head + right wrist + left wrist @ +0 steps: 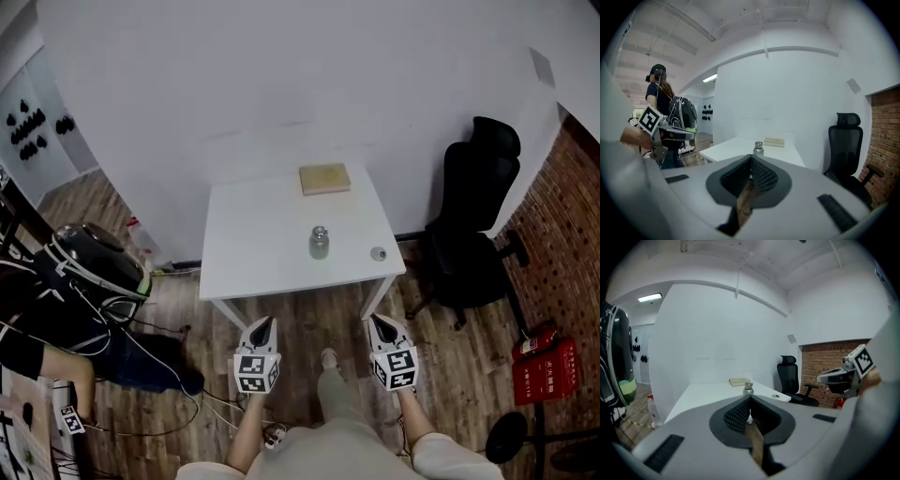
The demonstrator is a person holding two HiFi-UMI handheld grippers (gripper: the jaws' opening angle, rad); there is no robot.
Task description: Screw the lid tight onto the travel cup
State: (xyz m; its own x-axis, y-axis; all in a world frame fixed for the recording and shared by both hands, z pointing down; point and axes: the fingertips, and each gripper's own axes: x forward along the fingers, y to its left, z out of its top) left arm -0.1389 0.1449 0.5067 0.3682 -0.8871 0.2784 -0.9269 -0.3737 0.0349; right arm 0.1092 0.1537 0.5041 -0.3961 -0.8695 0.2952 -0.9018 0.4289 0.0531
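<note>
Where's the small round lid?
In the head view, the small round lid sits on the white table by its near right corner, right of the metal travel cup.

Left gripper (266, 324): I read its jaws pressed together, ribbed pads meeting at the tip, nothing between them. Right gripper (376, 322): same, jaws together and empty. I see the two held low in front of the body, side by side and well apart, both pointing ahead and tilted slightly down, roughly parallel. Left cube (256, 371) and right cube (396, 367) sit on top, just behind the jaws. Bare left forearm (246, 433) and right forearm (418, 427) run back from them. In each gripper view I see the other gripper off to the side, about level.
</note>
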